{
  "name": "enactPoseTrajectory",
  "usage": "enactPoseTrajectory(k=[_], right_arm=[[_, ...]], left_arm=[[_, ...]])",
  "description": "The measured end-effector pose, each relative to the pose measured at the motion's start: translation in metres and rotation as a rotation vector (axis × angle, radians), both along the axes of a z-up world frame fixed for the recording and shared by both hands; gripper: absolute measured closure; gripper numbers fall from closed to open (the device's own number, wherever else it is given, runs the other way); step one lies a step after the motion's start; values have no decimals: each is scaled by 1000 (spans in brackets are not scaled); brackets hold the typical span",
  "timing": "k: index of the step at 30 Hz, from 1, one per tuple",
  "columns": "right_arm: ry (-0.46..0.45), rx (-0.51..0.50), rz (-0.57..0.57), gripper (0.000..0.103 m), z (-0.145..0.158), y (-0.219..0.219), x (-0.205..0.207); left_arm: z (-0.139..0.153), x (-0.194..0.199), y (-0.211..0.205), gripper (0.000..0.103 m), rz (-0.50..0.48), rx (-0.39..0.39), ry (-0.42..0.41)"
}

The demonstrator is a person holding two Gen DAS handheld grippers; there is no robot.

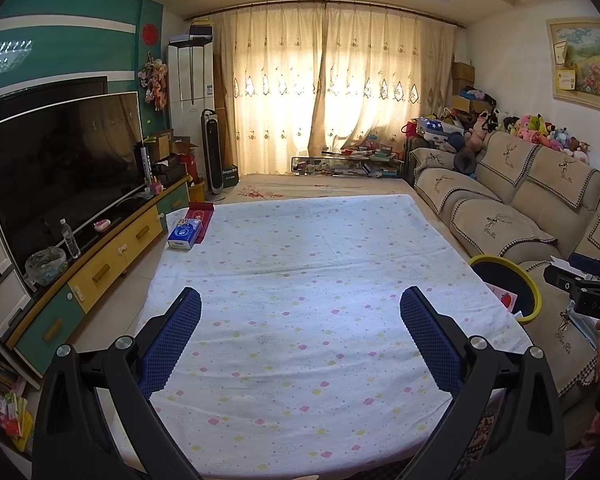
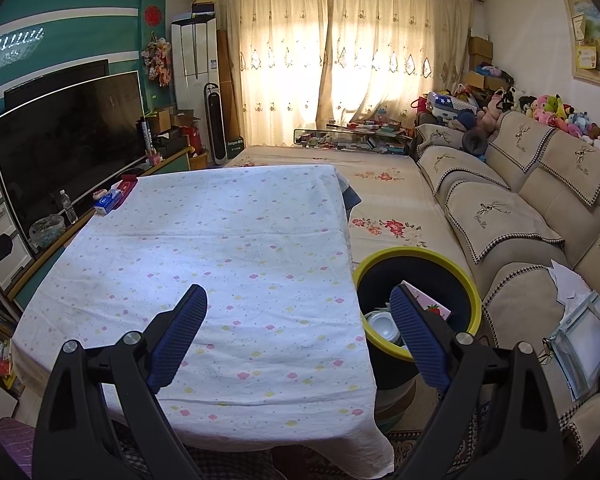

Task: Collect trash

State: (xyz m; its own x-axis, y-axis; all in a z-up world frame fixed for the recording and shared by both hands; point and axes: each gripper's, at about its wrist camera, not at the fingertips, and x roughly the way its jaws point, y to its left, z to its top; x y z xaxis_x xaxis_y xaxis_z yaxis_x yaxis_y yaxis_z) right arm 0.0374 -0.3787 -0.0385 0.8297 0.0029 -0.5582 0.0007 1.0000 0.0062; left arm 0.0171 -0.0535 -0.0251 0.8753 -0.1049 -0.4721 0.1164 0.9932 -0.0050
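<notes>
Bin (image 2: pixel 416 264) just right of bench (image 2: pixel 204 264), nearest right gripper (image 2: pixel 300 336); tissue box (image 2: pixel 109 201) far left; both grippers' fingers released, empty.

Left wrist view: set low over the near edge of the table (image 1: pixel 300 280), facing down its length toward the curtains (image 1: pixel 332 88), tilted slightly downward, own blue fingers (image 1: pixel 172 344) close in the foreground. Right wrist view: same heading, placed further toward the sofa (image 2: pixel 520 216) side, above the table's near right corner, close over the yellow-rimmed bin (image 2: pixel 416 260). Shared by both: tablecloth, television (image 2: pixel 72 140), tissue box (image 1: pixel 185 233), curtains, sofa, bin. Right gripper (image 1: pixel 580 288) visible at the right border of the left view.
</notes>
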Motion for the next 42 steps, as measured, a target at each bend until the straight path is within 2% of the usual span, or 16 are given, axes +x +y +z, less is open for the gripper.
enactPoseTrajectory(k=[33,38,42], right_arm=[[52,17,7,15,-15,10,14],[78,28,32,15,-21,11,30],[137,56,85,15,-39,19,62]], left_arm=[[-10,21,8,5,-8,-7,35],[-18,34,12,5,0,-4,71],[-35,63,23,5,32,-15,120]])
